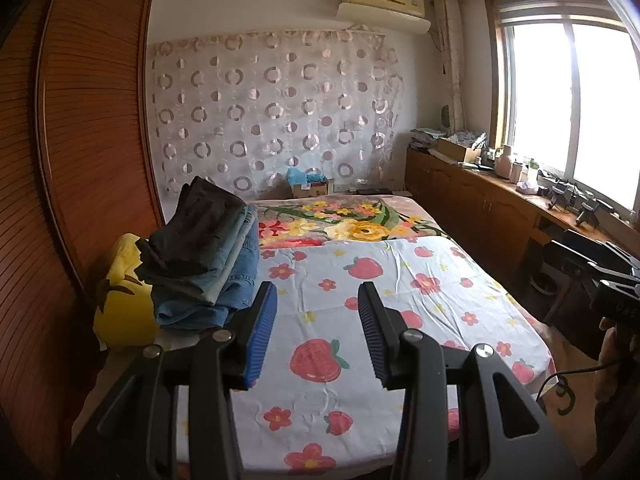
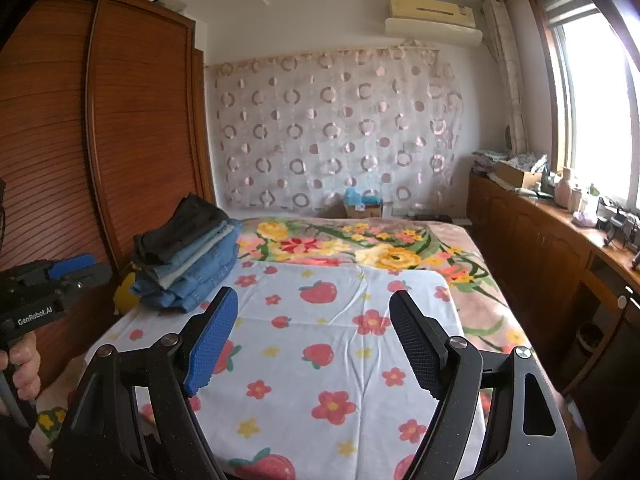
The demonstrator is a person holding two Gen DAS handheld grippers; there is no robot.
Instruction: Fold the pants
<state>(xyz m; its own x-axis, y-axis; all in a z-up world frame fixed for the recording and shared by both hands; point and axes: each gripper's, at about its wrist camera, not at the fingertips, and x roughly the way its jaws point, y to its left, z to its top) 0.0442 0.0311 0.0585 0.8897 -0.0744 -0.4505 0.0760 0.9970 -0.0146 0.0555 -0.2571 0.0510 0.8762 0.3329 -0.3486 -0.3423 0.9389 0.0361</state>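
A stack of folded pants (image 1: 204,256), dark pairs on top and blue jeans below, lies at the left edge of the bed; it also shows in the right wrist view (image 2: 188,252). My left gripper (image 1: 316,332) is open and empty, held above the strawberry-print sheet (image 1: 400,300), just right of the stack. My right gripper (image 2: 316,340) is open and empty above the same sheet (image 2: 340,340). No loose pants show on the sheet. The left gripper's body appears at the left of the right wrist view (image 2: 44,292).
A yellow cushion (image 1: 120,296) lies under the stack by the wooden wardrobe (image 1: 80,140). A floral blanket (image 1: 352,220) covers the far bed. A wooden cabinet (image 1: 480,200) with clutter runs along the window on the right.
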